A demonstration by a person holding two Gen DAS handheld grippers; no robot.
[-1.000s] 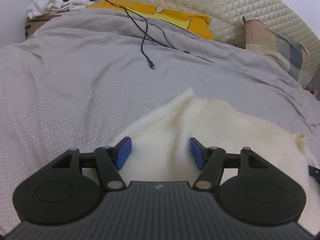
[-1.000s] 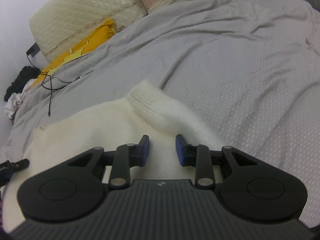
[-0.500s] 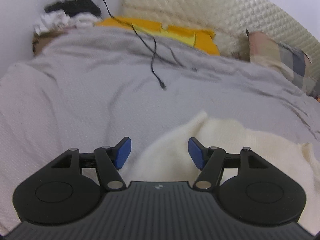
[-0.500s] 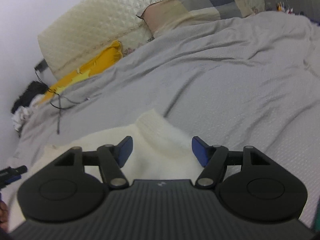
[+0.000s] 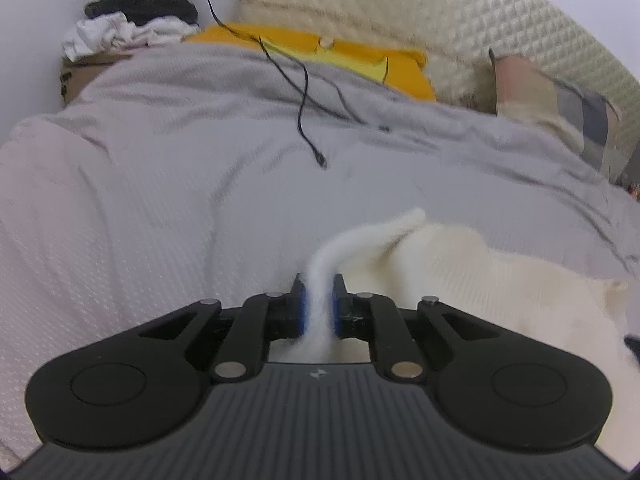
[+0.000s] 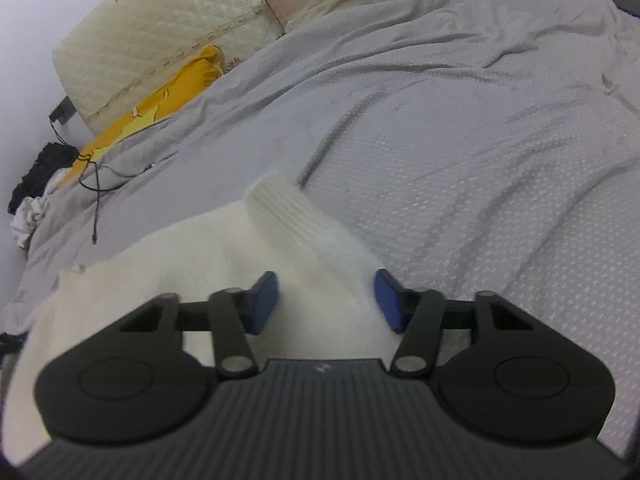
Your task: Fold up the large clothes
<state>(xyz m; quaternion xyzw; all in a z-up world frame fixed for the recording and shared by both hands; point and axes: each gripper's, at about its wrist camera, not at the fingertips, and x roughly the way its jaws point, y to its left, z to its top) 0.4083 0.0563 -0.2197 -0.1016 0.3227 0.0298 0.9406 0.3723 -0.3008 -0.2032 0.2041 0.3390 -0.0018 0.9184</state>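
A cream knitted sweater lies on the grey bedspread. My left gripper is shut on the sweater's left edge, and a pinched ridge of knit rises between the blue pads. In the right wrist view the sweater spreads to the left, with its ribbed collar or cuff just ahead. My right gripper is open over the sweater, its blue pads on either side of the knit.
A black cable trails over the bedspread toward the headboard. A yellow pillow and a patchwork pillow lie at the bed's head. A clothes pile sits on a box at the far left.
My left gripper has closed on the sweater's edge; it was open before. My right gripper opened wide from a narrow gap and stays over the sweater.
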